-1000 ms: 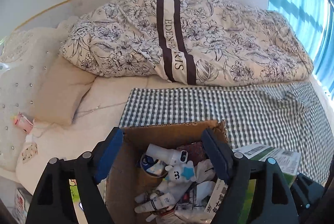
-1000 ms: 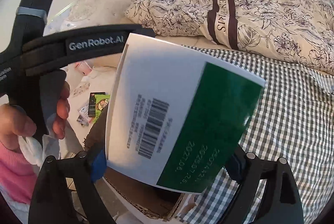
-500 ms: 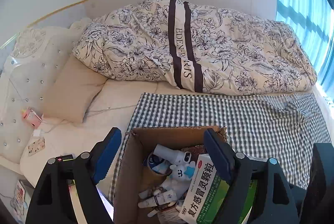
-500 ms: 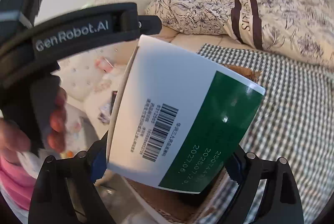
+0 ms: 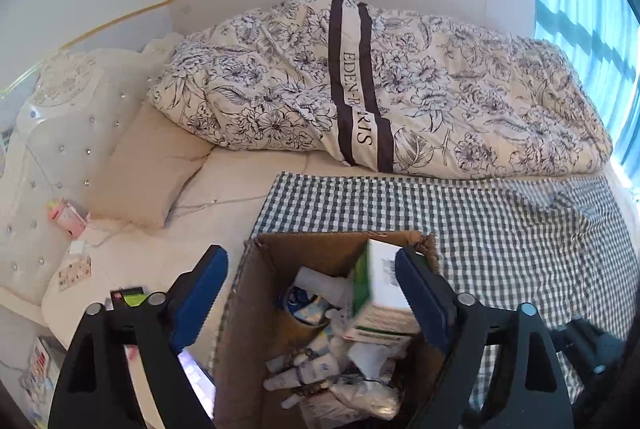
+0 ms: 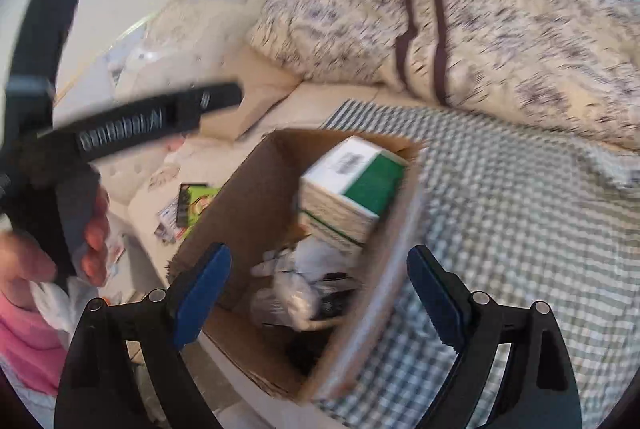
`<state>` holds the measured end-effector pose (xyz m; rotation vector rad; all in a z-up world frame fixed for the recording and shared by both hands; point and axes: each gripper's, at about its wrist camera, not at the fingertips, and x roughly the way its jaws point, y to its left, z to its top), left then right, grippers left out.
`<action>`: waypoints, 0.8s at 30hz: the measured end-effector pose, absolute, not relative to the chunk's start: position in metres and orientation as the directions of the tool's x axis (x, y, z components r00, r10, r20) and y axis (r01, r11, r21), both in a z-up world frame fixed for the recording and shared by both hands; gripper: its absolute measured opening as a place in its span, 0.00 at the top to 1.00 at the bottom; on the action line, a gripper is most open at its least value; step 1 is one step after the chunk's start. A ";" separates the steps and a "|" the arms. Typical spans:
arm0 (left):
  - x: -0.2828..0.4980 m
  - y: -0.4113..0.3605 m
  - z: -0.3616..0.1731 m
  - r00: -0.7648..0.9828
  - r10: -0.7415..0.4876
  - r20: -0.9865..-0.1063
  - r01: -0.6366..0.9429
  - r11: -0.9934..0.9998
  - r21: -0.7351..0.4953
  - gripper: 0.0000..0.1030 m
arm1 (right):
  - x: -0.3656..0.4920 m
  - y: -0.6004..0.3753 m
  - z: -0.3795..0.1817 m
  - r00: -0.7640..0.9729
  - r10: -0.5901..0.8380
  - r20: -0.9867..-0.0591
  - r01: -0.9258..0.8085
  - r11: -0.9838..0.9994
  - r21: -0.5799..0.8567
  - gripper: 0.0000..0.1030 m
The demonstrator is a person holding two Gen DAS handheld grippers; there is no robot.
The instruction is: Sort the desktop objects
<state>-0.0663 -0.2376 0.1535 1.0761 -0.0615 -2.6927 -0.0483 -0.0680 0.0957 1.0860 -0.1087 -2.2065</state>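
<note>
A brown cardboard box (image 5: 276,257) (image 6: 240,205) stands on the checked cloth at the bed's near edge. Inside it lie several white tubes and bottles (image 5: 308,369), a blue-and-white roll (image 5: 304,305) and crumpled white packets (image 6: 296,293). A green-and-white medicine box (image 5: 380,293) (image 6: 352,189) rests tilted on top of the pile at the far right of the carton. My left gripper (image 5: 316,293) hovers open over the carton. My right gripper (image 6: 320,293) is open and holds nothing, above the carton's near right wall. The right wrist view is blurred.
A floral duvet (image 5: 380,89) fills the far side of the bed, with a beige pillow (image 5: 148,165) to the left. The checked cloth (image 5: 520,229) stretches right. Small packets (image 5: 128,297) (image 6: 192,201) lie left of the carton. A hand (image 6: 48,253) grips the left tool's handle.
My right gripper has opened and let go of the green-and-white medicine box, which now lies inside the carton. The right gripper has pulled back; the left one has shifted slightly.
</note>
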 end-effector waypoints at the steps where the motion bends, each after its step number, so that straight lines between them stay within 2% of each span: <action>1: -0.061 -0.232 0.150 -0.707 -0.244 -0.664 0.221 -0.968 0.121 0.03 | -0.042 -0.058 0.099 -0.462 -0.577 -0.673 0.515 -0.793 0.327 0.13; 2: -0.054 -0.224 0.145 -0.713 -0.252 -0.655 0.235 -0.965 0.116 0.00 | -0.037 -0.043 0.103 -0.510 -0.537 -0.672 0.490 -0.823 0.287 0.13; 5: -0.035 -0.200 0.128 -0.729 -0.257 -0.634 0.260 -0.961 0.090 0.00 | -0.029 -0.010 0.109 -0.612 -0.431 -0.663 0.411 -0.890 0.200 0.13; 11: -0.014 -0.160 0.104 -0.736 -0.241 -0.633 0.301 -0.954 0.013 0.00 | -0.021 0.046 0.101 -0.696 -0.277 -0.662 0.251 -0.958 0.137 0.12; 16: -0.016 -0.136 0.101 -0.726 -0.285 -0.626 0.288 -0.953 0.100 0.00 | -0.019 0.071 0.096 -0.708 -0.241 -0.664 0.205 -0.970 0.134 0.12; 21: -0.011 -0.127 0.104 -0.736 -0.259 -0.625 0.267 -0.960 0.083 0.00 | -0.022 0.082 0.094 -0.698 -0.242 -0.674 0.181 -0.970 0.161 0.12; 24: -0.010 -0.118 0.103 -0.733 -0.280 -0.621 0.258 -0.958 0.127 0.00 | -0.025 0.081 0.094 -0.695 -0.242 -0.677 0.181 -0.970 0.161 0.12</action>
